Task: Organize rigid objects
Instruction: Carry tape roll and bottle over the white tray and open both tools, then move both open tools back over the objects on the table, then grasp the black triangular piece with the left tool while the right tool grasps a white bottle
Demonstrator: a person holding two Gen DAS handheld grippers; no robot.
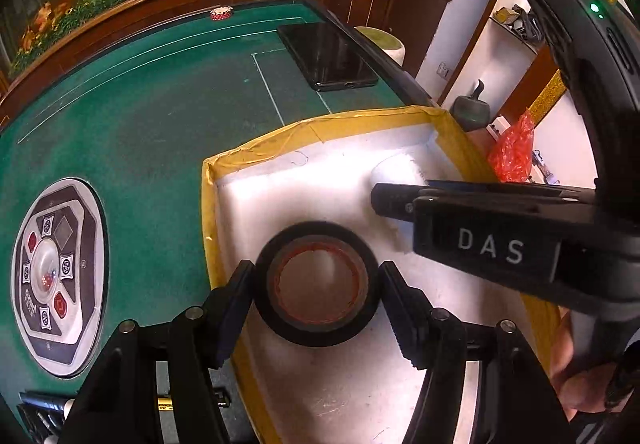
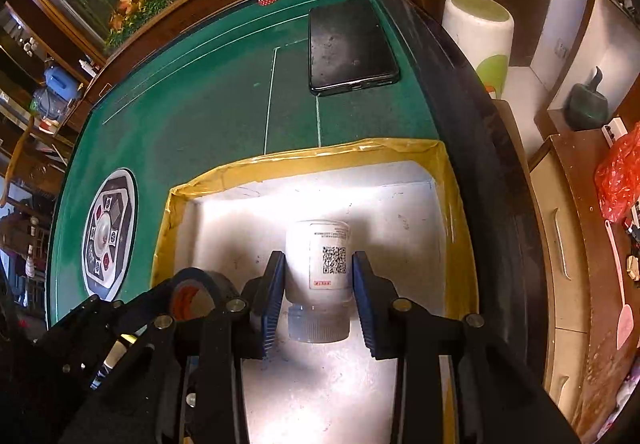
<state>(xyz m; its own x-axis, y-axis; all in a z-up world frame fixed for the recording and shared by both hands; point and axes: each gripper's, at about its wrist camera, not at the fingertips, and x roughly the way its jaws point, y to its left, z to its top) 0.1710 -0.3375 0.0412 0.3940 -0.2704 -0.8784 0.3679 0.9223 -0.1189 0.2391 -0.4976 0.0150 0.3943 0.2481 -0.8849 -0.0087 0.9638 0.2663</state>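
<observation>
- the left gripper (image 1: pixel 316 286) pinches a roll of black tape (image 1: pixel 317 284) across its outer rim, one pad on each side; the roll's open core faces the camera.
- the right gripper (image 2: pixel 318 286) is clamped on a white bottle (image 2: pixel 318 260), pads pressed to its two sides; the bottle's clear cap (image 2: pixel 318 326) points back toward the camera and a printed code label faces up.
- both held things hang over the inside of a white foam box (image 1: pixel 304 180) whose rim is wrapped in yellow tape; whether either touches the box floor i cannot tell.
- no loose thing shows on the parts of the box floor in view.
- the box sits on a green felt table (image 1: pixel 140 116), near its right edge.
- both grippers tilt steeply down, side by side; in the left wrist view the right gripper's body crosses the upper right of the box, and part of a hand (image 1: pixel 568 372) shows at the lower right.
- a black phone (image 2: pixel 350 48) lies flat on the felt beyond the box, well apart from it.
- a round control panel (image 1: pixel 58 278) is set in the felt left of the box.
- a small red and white stack of chips (image 1: pixel 221 13) rests at the table's far edge.
</observation>
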